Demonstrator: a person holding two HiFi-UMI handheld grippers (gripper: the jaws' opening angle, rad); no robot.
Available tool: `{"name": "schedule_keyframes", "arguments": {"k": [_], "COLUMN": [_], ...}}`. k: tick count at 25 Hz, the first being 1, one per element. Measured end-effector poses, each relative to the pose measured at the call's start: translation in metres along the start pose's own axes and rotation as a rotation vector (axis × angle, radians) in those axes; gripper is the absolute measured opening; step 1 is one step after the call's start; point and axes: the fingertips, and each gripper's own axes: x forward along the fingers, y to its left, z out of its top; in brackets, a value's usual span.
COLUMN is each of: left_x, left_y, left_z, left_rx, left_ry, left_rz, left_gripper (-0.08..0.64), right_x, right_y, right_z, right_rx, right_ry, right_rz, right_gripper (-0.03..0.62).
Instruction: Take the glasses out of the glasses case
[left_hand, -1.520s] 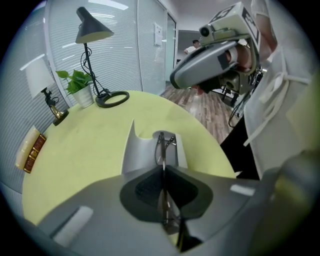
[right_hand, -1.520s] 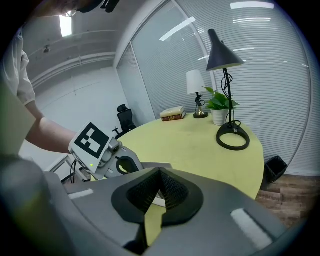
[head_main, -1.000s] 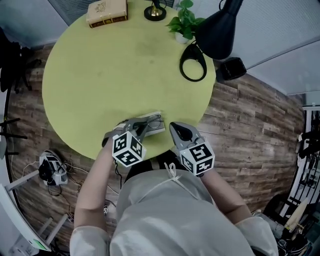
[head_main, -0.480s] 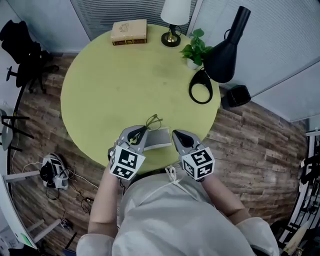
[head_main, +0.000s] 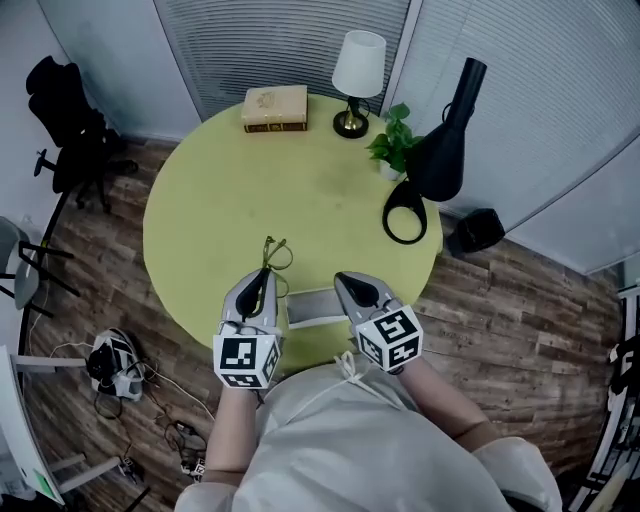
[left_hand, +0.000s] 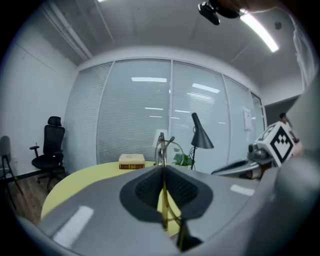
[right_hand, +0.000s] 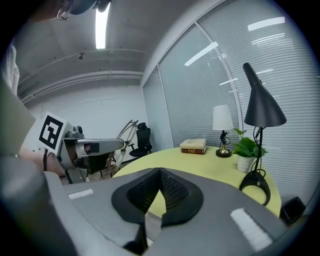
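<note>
At the far left of the head view, a black office chair (head_main: 70, 130) stands on the wooden floor beside the round yellow surface (head_main: 220, 200).

The left gripper (head_main: 266, 272) is at the near edge of the surface, its jaws pressed together on the glasses (head_main: 274, 252). In the left gripper view, a thin gold temple arm runs straight up through the closed jaws of the left gripper (left_hand: 163, 167). The rest of the glasses (left_hand: 162, 147) stands above the tips. In the head view, the frame sticks out past the jaw tips, over bare surface. It is out of the glasses case (head_main: 314, 307) and just to the left of it.

The grey case lies flat on the surface between the two grippers, near the front edge.

The right gripper (head_main: 342, 278) sits at the right end of the case. In the right gripper view, the jaws of the right gripper (right_hand: 160, 171) meet at the tips. Lower down, a pale grey strip of the case (right_hand: 149, 224) shows in the narrow gap between them, so they appear clamped on its edge.

At the back of the surface, well apart from the grippers, lies a tan book (head_main: 274, 107). To its right are a small white-shaded lamp (head_main: 357, 65), then a potted plant (head_main: 392, 150), then a black desk lamp (head_main: 440, 150) near the right rim.
</note>
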Motion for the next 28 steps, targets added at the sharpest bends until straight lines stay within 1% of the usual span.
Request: {"name": "schedule_keyframes", "arguments": {"k": [2, 5, 12, 17, 25, 28], "left_x": [-0.008, -0.02, -0.026, -0.026, -0.029, -0.029], "left_y": [0.007, 0.014, 0.015, 0.017, 0.02, 0.019], "left_z": [0.005, 0.007, 0.006, 0.004, 0.004, 0.003], "left_rx": [-0.029, -0.047, -0.045, -0.043, -0.025, -0.018], "left_ry": [-0.022, -0.037, -0.035, -0.032, -0.04, -0.037], "left_rz": [0.034, 0.067, 0.08, 0.09, 0.102, 0.105], "left_gripper": [0.015, 0.014, 0.015, 0.015, 0.015, 0.015], "right_x": [-0.002, -0.007, -0.014, -0.015, -0.014, -0.013], "right_y": [0.003, 0.006, 0.012, 0.011, 0.013, 0.01], "right_z": [0.007, 0.016, 0.025, 0.024, 0.021, 0.018], "right_rx": [-0.006, -0.011, -0.088, -0.062, -0.083, -0.053], "right_ry": [-0.015, -0.042, -0.059, -0.053, -0.037, -0.032], "right_rz": [0.001, -0.002, -0.021, -0.026, -0.04, -0.049], "right_gripper": [0.0, 0.0, 0.0, 0.0, 0.0, 0.0]}}
